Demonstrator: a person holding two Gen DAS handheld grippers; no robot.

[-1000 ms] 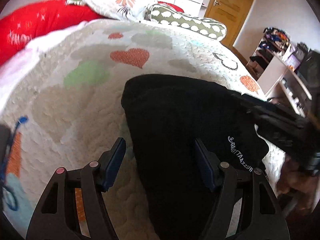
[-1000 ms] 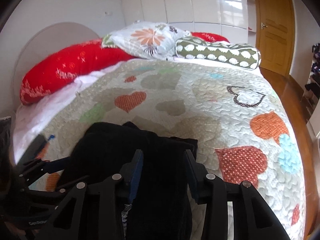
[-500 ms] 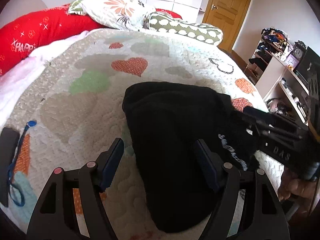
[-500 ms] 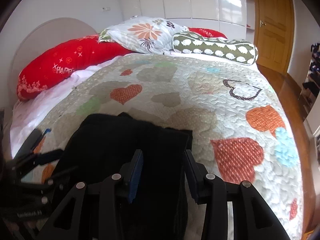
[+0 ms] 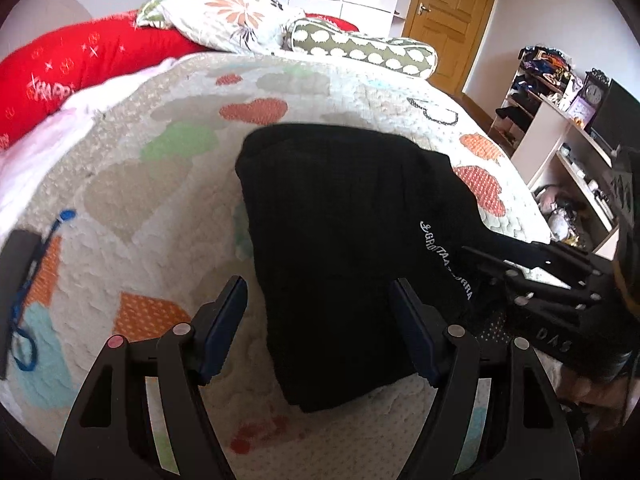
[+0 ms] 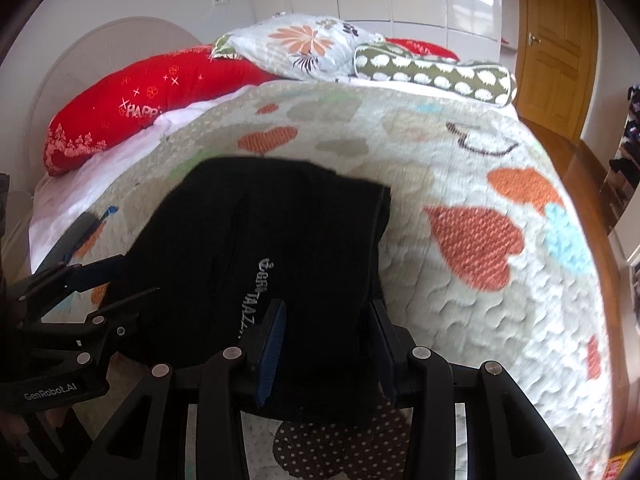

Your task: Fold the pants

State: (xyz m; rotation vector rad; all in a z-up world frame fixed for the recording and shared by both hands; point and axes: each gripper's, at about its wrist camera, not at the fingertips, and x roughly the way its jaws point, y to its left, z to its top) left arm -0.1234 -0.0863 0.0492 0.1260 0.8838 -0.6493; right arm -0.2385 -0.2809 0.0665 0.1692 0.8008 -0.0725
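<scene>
Quilted heart bedspread [image 5: 132, 184] fills both views; black track pants [image 5: 344, 240] sit on it near the foot edge, already folded down into a compact block. Looks like the task is near its end, maybe one more fold or just a tidy-up.

Key relation: the pants' long axis runs roughly 6-to-12 in both wrist views, near edge towards the grippers, far edge towards the pillows at 12. White lettering [image 5: 444, 260] runs along the right-hand side of the block in the left view.

Left gripper [image 5: 320, 332]: jaws spread wide, nothing clamped. They straddle the pants' near-left portion; left finger over bare quilt at 7, right finger [image 5: 412, 332] over or on the black fabric at 5. Contact is unclear. Pose: low, pointing along the long axis towards 12.

Right gripper [image 6: 328, 340]: jaws part-spread with black fabric between them at the pants' near-right edge. They don't look pinched on it; I read it as released, though the pad-to-cloth gap is hidden. Same heading, towards 12, low over the bed edge.

Both grippers sit at the near short edge, so neither is clearly nearer. The right one has cloth already between its jaws. The left would need to shift towards 3 to centre on the fabric.

Small stuff: dark flat item with a blue cord [image 5: 20, 264] at 9 in the left view, well apart from the pants.
</scene>
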